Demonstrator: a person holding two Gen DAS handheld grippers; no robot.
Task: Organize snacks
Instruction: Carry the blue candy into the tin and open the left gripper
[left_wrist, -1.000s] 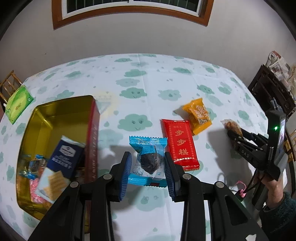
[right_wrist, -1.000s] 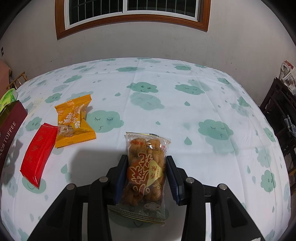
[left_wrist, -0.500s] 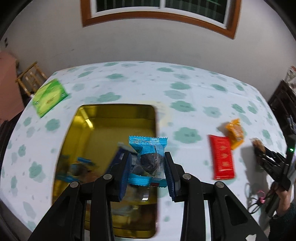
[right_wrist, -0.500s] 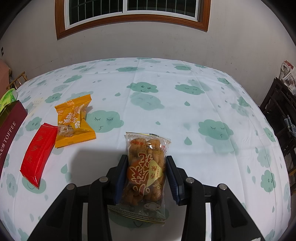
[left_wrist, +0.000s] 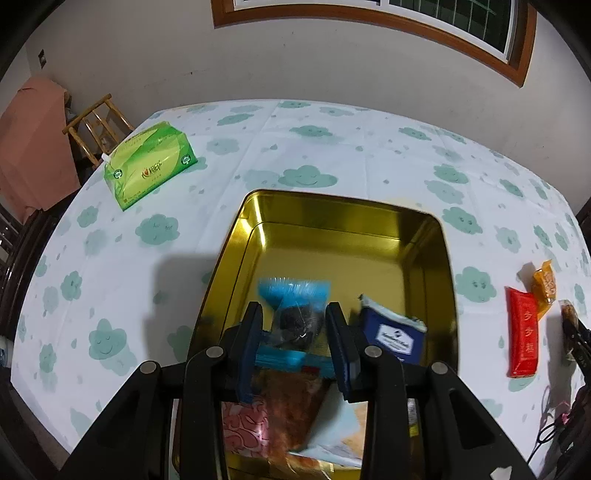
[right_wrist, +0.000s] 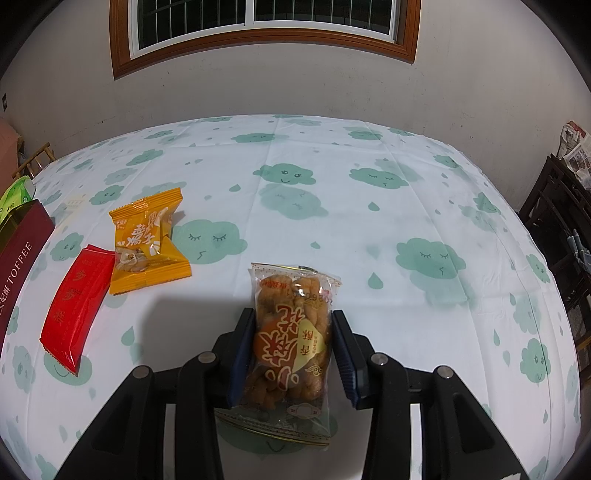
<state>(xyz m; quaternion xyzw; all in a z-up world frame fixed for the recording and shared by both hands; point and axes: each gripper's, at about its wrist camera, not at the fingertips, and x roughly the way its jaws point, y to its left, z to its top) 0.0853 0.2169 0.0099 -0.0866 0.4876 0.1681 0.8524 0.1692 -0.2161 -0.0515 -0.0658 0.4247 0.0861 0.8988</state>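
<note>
left gripper pinching blue snack packet over gold tin (some snacks inside) | right gripper clamped on fried-twist packet | red packet, orange packet on tablecloth

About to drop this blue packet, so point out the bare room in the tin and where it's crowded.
Free: the tin's far half, bordered by its back wall and side walls. Crowded: the near end, with the navy packet, pink packet and others piled under the left hand-held gripper.
</note>
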